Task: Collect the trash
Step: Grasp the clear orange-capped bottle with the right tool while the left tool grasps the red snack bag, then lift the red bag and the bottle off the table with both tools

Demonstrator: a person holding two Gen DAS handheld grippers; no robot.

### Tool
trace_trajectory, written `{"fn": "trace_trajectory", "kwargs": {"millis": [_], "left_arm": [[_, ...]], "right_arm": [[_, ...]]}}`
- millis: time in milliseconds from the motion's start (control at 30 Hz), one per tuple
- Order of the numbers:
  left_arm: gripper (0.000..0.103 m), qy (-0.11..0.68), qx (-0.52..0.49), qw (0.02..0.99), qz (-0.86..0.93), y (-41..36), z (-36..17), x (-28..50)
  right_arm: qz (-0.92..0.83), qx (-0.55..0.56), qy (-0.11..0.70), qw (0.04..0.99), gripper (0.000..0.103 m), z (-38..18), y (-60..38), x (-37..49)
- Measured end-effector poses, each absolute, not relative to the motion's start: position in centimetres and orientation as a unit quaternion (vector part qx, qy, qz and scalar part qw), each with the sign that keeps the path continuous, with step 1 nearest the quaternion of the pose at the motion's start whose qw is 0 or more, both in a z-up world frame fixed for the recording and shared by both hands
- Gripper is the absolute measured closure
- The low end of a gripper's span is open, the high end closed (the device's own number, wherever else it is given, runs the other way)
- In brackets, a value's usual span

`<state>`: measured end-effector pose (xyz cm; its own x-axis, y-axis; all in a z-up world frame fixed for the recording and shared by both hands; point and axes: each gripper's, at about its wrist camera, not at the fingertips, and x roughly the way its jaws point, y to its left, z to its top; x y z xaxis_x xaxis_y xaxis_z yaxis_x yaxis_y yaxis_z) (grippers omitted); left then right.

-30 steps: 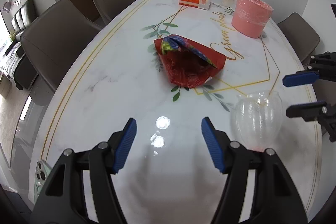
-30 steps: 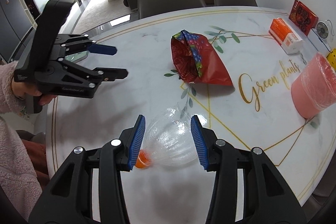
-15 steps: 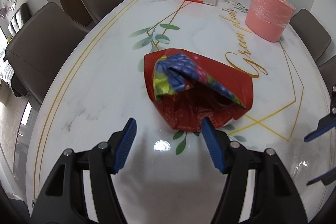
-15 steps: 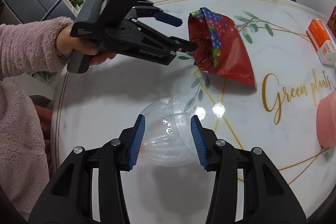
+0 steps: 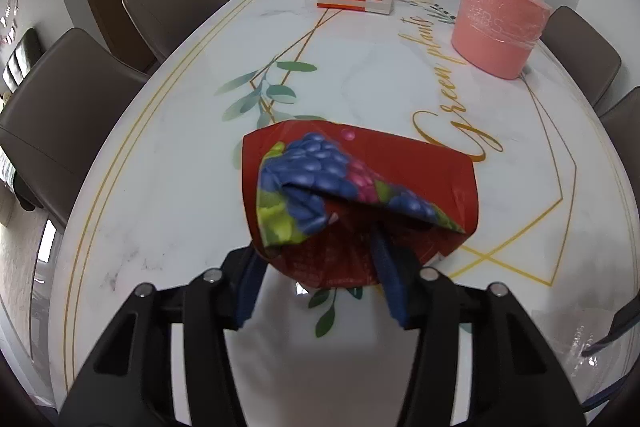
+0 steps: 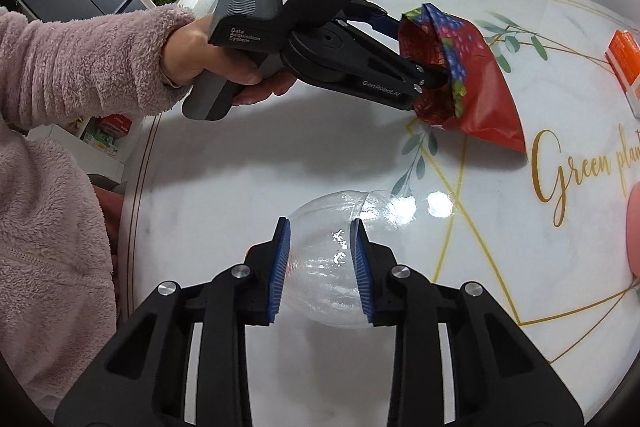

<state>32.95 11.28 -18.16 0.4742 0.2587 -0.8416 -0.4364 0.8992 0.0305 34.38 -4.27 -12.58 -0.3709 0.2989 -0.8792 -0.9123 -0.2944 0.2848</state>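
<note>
While the left gripper (image 5: 320,267) has been closing w/ the crumpled red foil snack bag's (image 5: 360,195) open mouth between its jaws, the right gripper (image 6: 320,267) has been closing and pinches the clear crushed plastic bottle (image 6: 332,263) across its width, long axis running away from it.

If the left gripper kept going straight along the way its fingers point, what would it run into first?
The left gripper would meet the red snack bag first; the bag's open near edge already lies between its fingers, one of which reaches inside. Its jaws have just been closing. Whether the pads press yet is unclear.

Black plastic left gripper (image 6: 434,59) and right gripper (image 6: 320,259) are fitted with blue ribbed pads (image 6: 280,263) and silver screws (image 6: 168,287); a fluffy pink sleeve (image 6: 88,67) is worn.
</note>
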Motion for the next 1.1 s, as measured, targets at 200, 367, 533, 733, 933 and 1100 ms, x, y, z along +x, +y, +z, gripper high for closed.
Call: {"fn": "trace_trajectory", "kwargs": {"millis": [200,367,533,733,933,1100], "left_arm": [[0.078,0.474,-0.092,0.857,0.181,10.3,-18.3,32.9],[0.085,0.469,-0.096,0.861,0.172,9.8,-18.1,32.7],[0.085,0.465,-0.095,0.864,0.170,9.6,-17.9,32.7],[0.085,0.461,-0.096,0.865,0.171,9.5,-17.8,32.6],[0.085,0.461,-0.099,0.866,0.169,9.2,-17.7,32.1],[0.085,0.461,-0.103,0.865,0.171,8.8,-17.4,30.8]], "right_arm": [[0.720,-0.354,0.424,0.422,0.085,-11.3,-5.2,32.8],[0.718,-0.344,0.421,0.434,0.092,-10.2,-6.1,31.1],[0.693,-0.353,0.396,0.488,0.102,-9.3,-6.6,30.3],[0.648,-0.352,0.392,0.550,0.102,-10.2,-6.7,30.1],[0.609,-0.339,0.377,0.609,0.102,-10.8,-6.5,29.6],[0.585,-0.316,0.377,0.645,0.102,-11.2,-6.3,30.1]]}}
